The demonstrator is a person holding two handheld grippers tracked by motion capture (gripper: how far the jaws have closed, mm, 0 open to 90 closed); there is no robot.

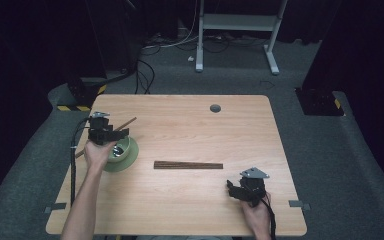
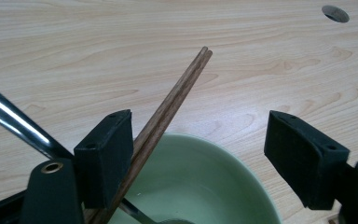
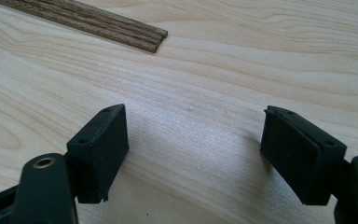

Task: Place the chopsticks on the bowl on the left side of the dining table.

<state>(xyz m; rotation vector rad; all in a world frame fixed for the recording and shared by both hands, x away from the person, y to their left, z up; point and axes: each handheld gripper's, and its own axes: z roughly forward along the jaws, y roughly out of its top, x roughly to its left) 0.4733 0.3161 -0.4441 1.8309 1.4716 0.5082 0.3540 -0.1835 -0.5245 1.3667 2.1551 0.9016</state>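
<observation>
Your left gripper hung over the green bowl, jaws spread wide and clamped on nothing. One pair of chopsticks leaned across the bowl's rim, lying against the inner face of the jaw at the left of the left gripper view and running up and away ahead of it. They looked propped by the rim, not gripped. A metal utensil slanted into the bowl behind that same jaw; its end was hidden, so I could not tell what it was.

Your right gripper sat low over bare table, jaws apart and empty. A second pair of chopsticks lay flat ahead of it and off to its left, well apart from the jaws. Likely you parked this hand there to keep clear while the left one worked at the bowl.
</observation>
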